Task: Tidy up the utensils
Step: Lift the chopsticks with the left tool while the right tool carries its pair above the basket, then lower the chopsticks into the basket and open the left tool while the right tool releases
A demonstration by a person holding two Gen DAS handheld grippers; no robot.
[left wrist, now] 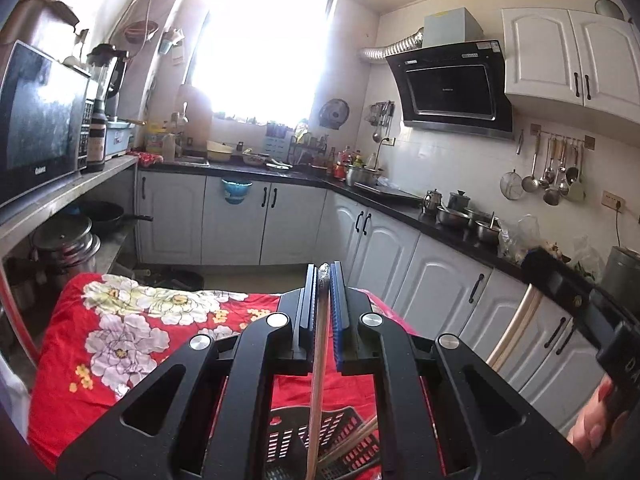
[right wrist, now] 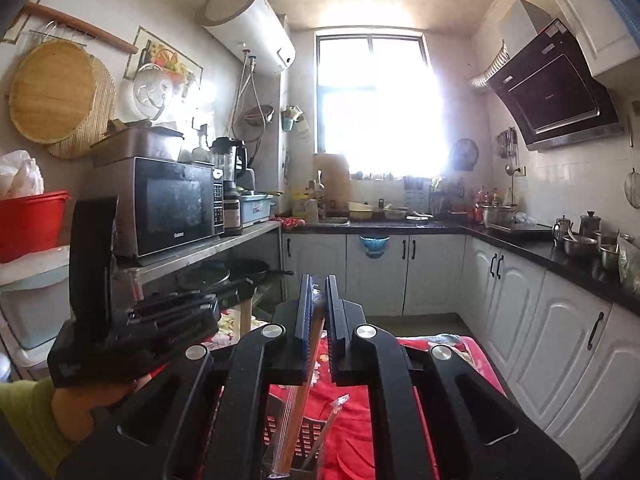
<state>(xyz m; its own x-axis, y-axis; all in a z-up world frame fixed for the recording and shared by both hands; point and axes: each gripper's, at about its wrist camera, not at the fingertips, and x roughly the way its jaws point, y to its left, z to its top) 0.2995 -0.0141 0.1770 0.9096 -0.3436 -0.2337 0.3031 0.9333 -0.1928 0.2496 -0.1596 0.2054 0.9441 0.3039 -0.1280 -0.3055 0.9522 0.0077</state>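
1. Left tool (left wrist: 325,276) is clamped on a wrapped chopstick (left wrist: 318,360) that slants down toward the black slotted basket (left wrist: 288,436).
2. Right tool (right wrist: 317,286) pinches a wooden chopstick (right wrist: 306,384) above the basket (right wrist: 308,428).
3. Both hover over the red floral cloth (left wrist: 120,340) on the table.

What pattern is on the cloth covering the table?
Red cloth with large white and small yellow flowers, clearest in the left wrist view.

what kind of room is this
A home kitchen, most likely. A black slanted range hood hangs over a dark countertop with white cabinets below, metal ladles on a wall rail, and a black-fronted microwave on a shelf.
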